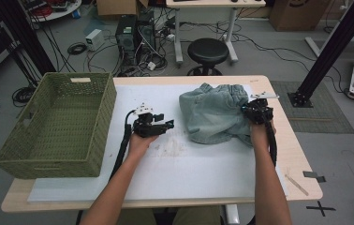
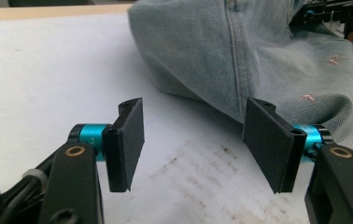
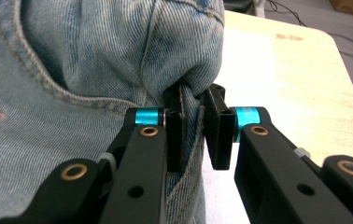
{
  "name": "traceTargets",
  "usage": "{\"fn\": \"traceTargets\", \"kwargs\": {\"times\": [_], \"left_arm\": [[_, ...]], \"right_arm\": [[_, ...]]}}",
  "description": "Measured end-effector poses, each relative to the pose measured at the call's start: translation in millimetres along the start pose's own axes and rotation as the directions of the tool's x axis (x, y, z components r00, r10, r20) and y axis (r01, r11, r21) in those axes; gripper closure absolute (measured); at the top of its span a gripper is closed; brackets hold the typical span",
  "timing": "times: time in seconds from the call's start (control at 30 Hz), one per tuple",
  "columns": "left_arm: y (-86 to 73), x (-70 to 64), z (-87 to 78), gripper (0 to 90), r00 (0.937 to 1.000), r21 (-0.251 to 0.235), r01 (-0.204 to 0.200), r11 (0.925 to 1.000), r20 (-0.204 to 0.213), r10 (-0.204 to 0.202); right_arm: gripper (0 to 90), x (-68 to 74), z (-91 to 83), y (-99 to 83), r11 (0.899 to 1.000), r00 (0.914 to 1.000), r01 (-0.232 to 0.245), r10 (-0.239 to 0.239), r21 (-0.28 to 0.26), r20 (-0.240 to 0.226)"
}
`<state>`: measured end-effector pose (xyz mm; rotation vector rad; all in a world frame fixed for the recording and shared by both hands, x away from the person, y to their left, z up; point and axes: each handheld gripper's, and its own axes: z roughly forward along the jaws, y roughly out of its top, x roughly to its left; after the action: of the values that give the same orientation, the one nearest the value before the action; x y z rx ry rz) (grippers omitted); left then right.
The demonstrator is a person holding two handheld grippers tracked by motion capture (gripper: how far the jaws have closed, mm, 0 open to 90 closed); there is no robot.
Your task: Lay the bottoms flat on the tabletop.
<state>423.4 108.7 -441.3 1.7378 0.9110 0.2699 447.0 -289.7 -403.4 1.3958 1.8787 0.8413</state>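
High view shows a crumpled pair of light-blue denim shorts [image 1: 215,112] lying at about one o'clock from the table's centre, on a white mat [image 1: 165,173] that covers most of the pale wooden table [image 1: 297,164]. The right gripper [image 1: 255,111] sits at the shorts' three o'clock edge, and in the right gripper view its jaws are pinched narrow on a bunched fold of the denim [image 3: 191,100], fabric squeezed between the pads. The left gripper [image 1: 168,124] hovers at the shorts' nine o'clock side, just beside the cloth and apart from it; the left gripper view shows its jaws spread wide with nothing between them, the nearest hem of the shorts [image 2: 240,60] lying just beyond the tips. The likely trouble: the right grip holds only a small gather near the edge, so a lift could let the heavy denim slip out, or haul the shorts up in a lopsided wad. The left jaws, if closed low, might scrape the mat or catch a single layer instead of a firm fold. The mat is smudged with brownish marks [image 1: 169,147] near its middle. An olive woven basket [image 1: 58,124] stands at nine o'clock, hanging partly over the table's edge. Beyond the table at twelve o'clock are a black round stool [image 1: 208,51], a computer tower [image 1: 127,35] and tangled cables on a grey floor
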Motion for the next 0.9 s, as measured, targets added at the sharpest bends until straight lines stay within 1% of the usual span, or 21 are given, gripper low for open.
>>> {"fn": "traceTargets", "kwargs": {"times": [0.07, 0.1, 0.13, 0.17, 0.2, 0.27, 0.3, 0.37, 0.4, 0.47, 0.5, 0.53, 0.57, 0.6, 0.63, 0.67, 0.73, 0.8, 0.83, 0.87, 0.9], "left_arm": [[-0.5, -2.5, 4.7, 38.5, 1.0000, 0.006, -0.005, 1.0000, 0.000, 0.005], [-0.5, -2.5, 4.7, 38.3, 1.0000, 0.006, -0.005, 1.0000, 0.000, 0.005], [-0.8, -3.9, 7.4, 38.3, 1.0000, 0.010, -0.008, 0.9999, -0.002, 0.008], [-0.7, -4.4, 8.2, 37.9, 1.0000, 0.007, -0.005, 1.0000, -0.001, 0.005], [-0.5, -4.5, 8.6, 37.6, 1.0000, 0.004, -0.004, 1.0000, 0.000, 0.004], [0.0, -4.9, 9.5, 37.6, 1.0000, -0.003, -0.007, 1.0000, 0.003, 0.007], [0.0, -4.9, 9.5, 37.6, 1.0000, -0.003, -0.007, 1.0000, 0.003, 0.007], [0.3, -5.5, 11.5, 37.5, 1.0000, -0.006, -0.004, 1.0000, 0.009, 0.004], [1.5, -7.5, 14.3, 37.5, 0.9998, 0.007, 0.005, 1.0000, 0.021, -0.005], [5.2, -12.3, 18.1, 37.2, 0.9993, 0.033, 0.005, 0.9994, 0.038, -0.007], [7.0, -14.8, 18.9, 36.0, 0.9991, 0.039, -0.011, 0.9992, 0.042, 0.009], [10.0, -19.9, 20.8, 35.9, 0.9987, 0.038, -0.035, 0.9987, 0.039, 0.034], [10.0, -19.9, 20.8, 35.9, 0.9987, 0.038, -0.035, 0.9987, 0.039, 0.034], [14.1, -23.7, 25.8, 35.9, 0.9981, 0.045, -0.045, 0.9980, 0.043, 0.043], [14.1, -23.7, 25.8, 35.9, 0.9981, 0.045, -0.045, 0.9980, 0.043, 0.043], [15.3, -25.5, 32.6, 35.9, 0.9988, 0.047, -0.029, 0.9985, 0.041, 0.027], [15.3, -28.3, 41.5, 35.9, 0.9987, 0.076, -0.017, 0.9969, 0.049, 0.014], [15.2, -30.9, 46.7, 35.9, 0.9986, 0.093, -0.022, 0.9954, 0.049, 0.018], [15.5, -35.7, 56.1, 35.7, 0.9990, 0.127, -0.027, 0.9915, 0.039, 0.022], [15.5, -35.7, 56.1, 34.2, 0.9990, 0.127, -0.027, 0.9915, 0.039, 0.022], [16.6, -38.7, 62.1, 34.2, 0.9994, 0.152, -0.032, 0.9879, 0.013, 0.031]], "right_arm": [[83.4, 1.7, -2.8, -0.1, 0.999, 0.9980, 0.033, -0.034, 0.011, 0.053], [83.4, 1.7, -2.8, -0.1, 0.999, 0.9980, 0.033, -0.034, 0.011, 0.053], [84.1, -0.9, -3.9, -0.4, 0.999, 0.9929, 0.018, -0.022, 0.031, 0.117], [84.0, -3.1, -3.4, -1.3, 0.999, 0.9914, 0.001, -0.006, 0.039, 0.131], [83.9, -5.0, -2.1, -2.5, 0.999, 0.9921, -0.016, 0.009, 0.052, 0.125], [80.6, -5.0, -0.4, -5.3, 0.997, 0.9950, -0.017, 0.010, 0.069, 0.100], [76.3, -4.1, -1.3, -7.5, 0.998, 0.9964, -0.016, 0.011, 0.053, 0.083], [75.4, -3.3, -2.8, -8.9, 0.999, 0.9972, -0.022, 0.019, 0.036, 0.073], [65.9, -3.2, -6.1, -11.0, 0.999, 0.9978, -0.032, 0.031, 0.016, 0.058], [58.1, -5.4, -11.1, -13.9, 0.998, 0.9971, -0.065, 0.065, -0.021, 0.038], [56.0, -6.0, -14.5, -15.1, 0.997, 0.9970, -0.072, 0.073, -0.033, 0.023], [54.3, -6.2, -17.5, -16.0, 0.996, 0.9973, -0.071, 0.072, -0.046, 0.017], [54.3, -6.2, -17.5, -16.0, 0.996, 0.9973, -0.071, 0.072, -0.046, 0.017], [52.1, -5.8, -27.7, -19.3, 0.993, 0.9970, -0.077, 0.077, -0.093, -0.011], [51.6, -5.0, -31.8, -21.0, 0.992, 0.9973, -0.073, 0.072, -0.104, -0.014], [50.7, -4.3, -35.2, -23.1, 0.991, 0.9977, -0.066, 0.064, -0.115, -0.021], [50.2, -2.2, -40.5, -27.5, 0.991, 0.9983, -0.052, 0.048, -0.122, -0.031], [49.4, -0.5, -43.4, -32.0, 0.992, 0.9981, -0.040, 0.034, -0.122, -0.051], [49.2, 0.3, -44.4, -34.1, 0.992, 0.9982, -0.031, 0.024, -0.120, -0.055], [49.2, 0.3, -44.4, -34.1, 0.992, 0.9982, -0.031, 0.024, -0.120, -0.055], [48.9, 1.2, -45.2, -35.6, 0.993, 0.9983, -0.025, 0.019, -0.118, -0.056]]}}
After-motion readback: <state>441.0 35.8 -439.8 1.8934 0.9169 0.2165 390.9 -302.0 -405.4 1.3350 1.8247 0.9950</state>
